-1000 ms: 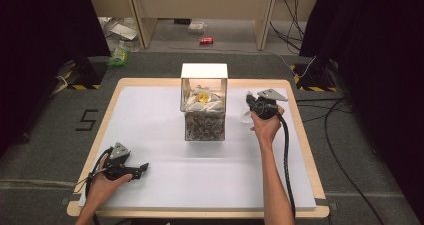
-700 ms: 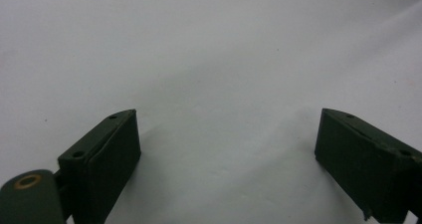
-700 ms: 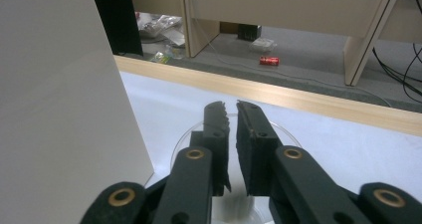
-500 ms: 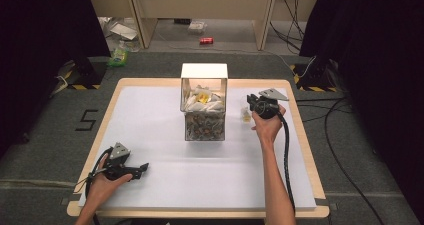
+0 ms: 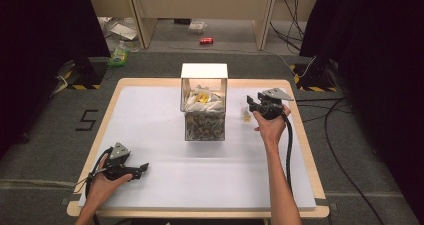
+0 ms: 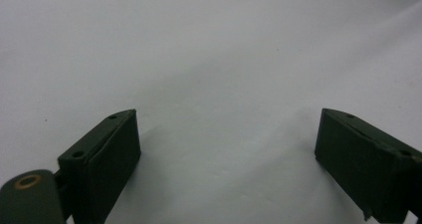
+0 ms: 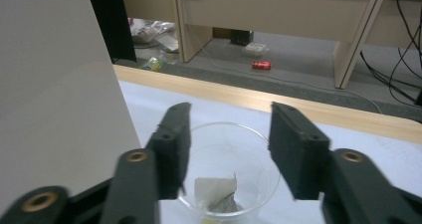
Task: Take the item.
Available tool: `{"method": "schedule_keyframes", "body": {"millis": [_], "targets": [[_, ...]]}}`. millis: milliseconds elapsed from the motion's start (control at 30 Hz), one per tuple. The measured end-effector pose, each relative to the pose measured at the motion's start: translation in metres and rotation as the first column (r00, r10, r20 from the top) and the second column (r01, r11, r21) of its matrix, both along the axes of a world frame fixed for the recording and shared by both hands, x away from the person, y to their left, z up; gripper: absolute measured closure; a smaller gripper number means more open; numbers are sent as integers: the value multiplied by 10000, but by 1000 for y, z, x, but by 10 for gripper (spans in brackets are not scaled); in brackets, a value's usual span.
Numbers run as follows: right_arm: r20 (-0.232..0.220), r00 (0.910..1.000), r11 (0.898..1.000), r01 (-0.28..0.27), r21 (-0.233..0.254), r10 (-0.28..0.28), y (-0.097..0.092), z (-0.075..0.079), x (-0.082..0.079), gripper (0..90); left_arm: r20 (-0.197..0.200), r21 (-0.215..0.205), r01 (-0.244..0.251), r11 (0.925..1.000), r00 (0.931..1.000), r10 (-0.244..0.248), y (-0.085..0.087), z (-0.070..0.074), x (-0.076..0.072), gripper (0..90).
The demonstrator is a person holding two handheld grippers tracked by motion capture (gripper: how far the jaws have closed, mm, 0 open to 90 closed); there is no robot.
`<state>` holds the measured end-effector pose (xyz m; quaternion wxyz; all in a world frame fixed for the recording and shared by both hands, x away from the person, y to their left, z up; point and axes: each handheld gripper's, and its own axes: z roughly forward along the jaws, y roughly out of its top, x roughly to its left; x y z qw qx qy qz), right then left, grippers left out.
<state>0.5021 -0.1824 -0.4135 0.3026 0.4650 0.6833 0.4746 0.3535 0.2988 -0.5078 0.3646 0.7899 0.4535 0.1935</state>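
Observation:
A clear box [image 5: 204, 110] with white and yellow packets on top of darker ones stands mid-table. Right of it sits a small clear plastic cup [image 5: 245, 115]. My right gripper [image 5: 251, 105] hovers by it, pointing left. In the right gripper view the cup [image 7: 226, 169] lies between and below the jaws of my right gripper [image 7: 229, 129], with a small paper packet [image 7: 216, 196] in its bottom. The jaws have just been opening; nothing is pinched between them. My left gripper [image 5: 142, 169] rests at the front left, and in the left gripper view it [image 6: 226, 134] stands open over the bare sheet.
The white sheet covers the wooden table [image 5: 150, 115]. The box's pale wall [image 7: 54, 84] stands close on the left of the right gripper view. A black cable [image 5: 288, 150] trails along the right forearm. Beyond the table, a red can [image 5: 206, 40] and litter lie on the floor.
The right hand has shifted only slightly beside the cup. The left hand and gripper have stayed where they were.

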Motion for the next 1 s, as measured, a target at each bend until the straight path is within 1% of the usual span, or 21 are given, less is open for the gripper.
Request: {"method": "schedule_keyframes", "body": {"millis": [67,167,300,533,633,867,1000], "targets": [[-34,10000,10000,68,36,-68,1,2,-2,425,-2,1,2,10000,10000,-2,0,0,0,98],[21,10000,10000,96,-15,-96,2,6,-8,349,-2,2,2,10000,10000,-2,0,0,0,98],[133,9999,10000,-64,-77,65,7,11,-16,308,-1,7,3,10000,10000,-3,0,0,0,98],[220,9993,9995,-301,-76,303,13,11,-29,295,8,23,7,10000,10000,-7,0,0,0,98],[246,9990,9993,-366,41,365,13,9,-33,295,1,8,1,10000,10000,-1,0,0,0,98],[327,9985,9990,-444,-97,447,11,8,-41,295,10,25,10,10000,10000,-10,0,0,0,98],[341,9986,9992,-408,-37,409,9,8,-45,293,7,8,16,10000,10000,-16,0,0,0,99]]}}
